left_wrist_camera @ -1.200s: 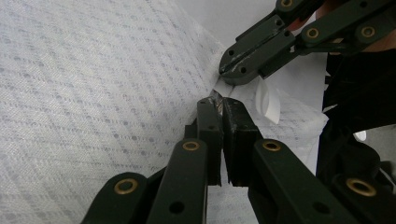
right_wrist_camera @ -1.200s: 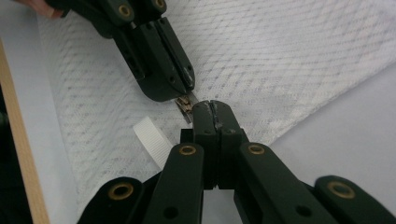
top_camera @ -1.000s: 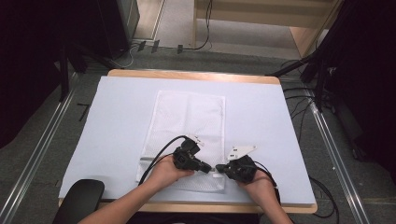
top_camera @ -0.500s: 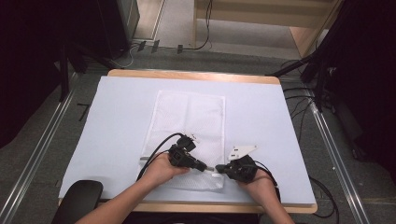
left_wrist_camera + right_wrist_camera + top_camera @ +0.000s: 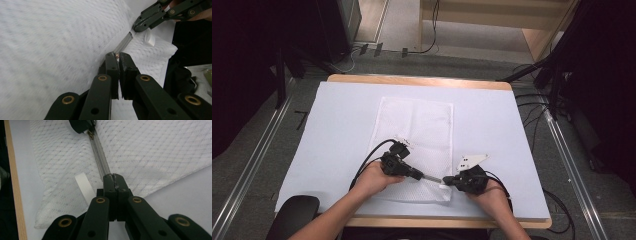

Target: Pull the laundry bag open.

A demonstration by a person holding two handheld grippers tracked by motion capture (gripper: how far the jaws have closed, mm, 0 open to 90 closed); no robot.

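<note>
Left gripper (image 5: 426, 176), clenched on the zipper pull (image 5: 116, 55), has slid left along the lower edge of the white mesh laundry bag (image 5: 419, 125) at centre frame since a second ago. Right gripper (image 5: 447, 180) stays pinched on the zipper's end (image 5: 110, 175), anchoring it. More of the zipper (image 5: 98, 155) now shows between them, suggesting the pull is travelling steadily.

Your mesh bag (image 5: 417, 145) is white, matt cloth with a rough diamond weave; its zipper (image 5: 100, 163) looks like translucent plastic teeth with a small brassy metal pull (image 5: 90, 135). At 7 o'clock of your right gripper (image 5: 114, 178), matt black plastic with brass-coloured rivets, sits a ribbed white fabric loop (image 5: 84, 185). The table edge (image 5: 13, 180) is pale wood.
</note>
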